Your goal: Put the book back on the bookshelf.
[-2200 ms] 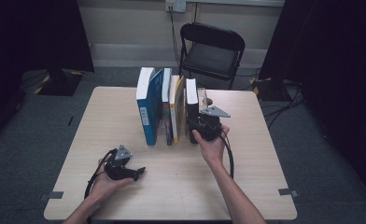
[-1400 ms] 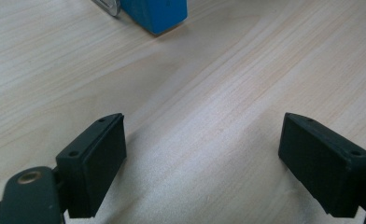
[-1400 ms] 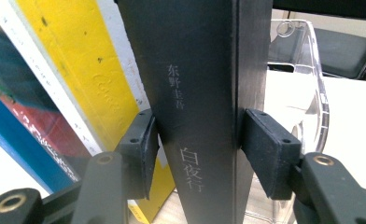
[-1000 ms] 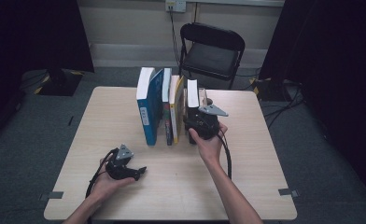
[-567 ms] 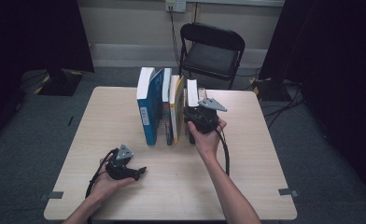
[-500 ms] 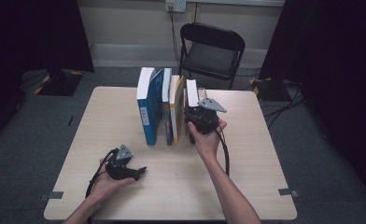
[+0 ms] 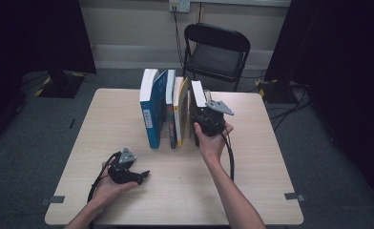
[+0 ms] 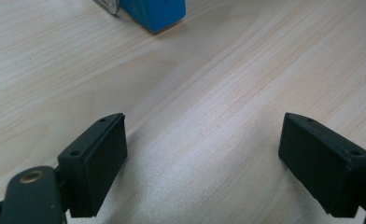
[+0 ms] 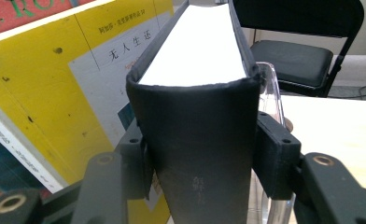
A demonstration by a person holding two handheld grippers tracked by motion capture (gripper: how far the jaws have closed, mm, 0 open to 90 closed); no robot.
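Note:
Several books stand in a row at the middle of the table [image 7: 261, 191]: a tall blue book [image 7: 151, 109], a yellow book [image 7: 179, 107] and, at the right end, a black book [image 7: 198, 95] with white pages. My right gripper [image 7: 199, 125] grips this black book [image 9: 195, 126] by the spine. Its jaws have just been closing, and both pads [image 9: 270, 154] now press on the covers. The yellow book [image 9: 78, 70] stands close to its left. My left gripper [image 7: 140, 175] rests on the table near the front left, open and holding nothing [image 8: 204, 158].
A clear bookend [image 9: 272, 88] stands against the black book's right side. A black folding chair [image 7: 216, 50] sits behind the table's far edge. A corner of the blue book [image 8: 155, 9] lies ahead of the left gripper. Bare wood stretches right of the books.
The right gripper has slid a little forward along the black book and its jaws have narrowed onto the spine. The left hand and gripper have stayed still.

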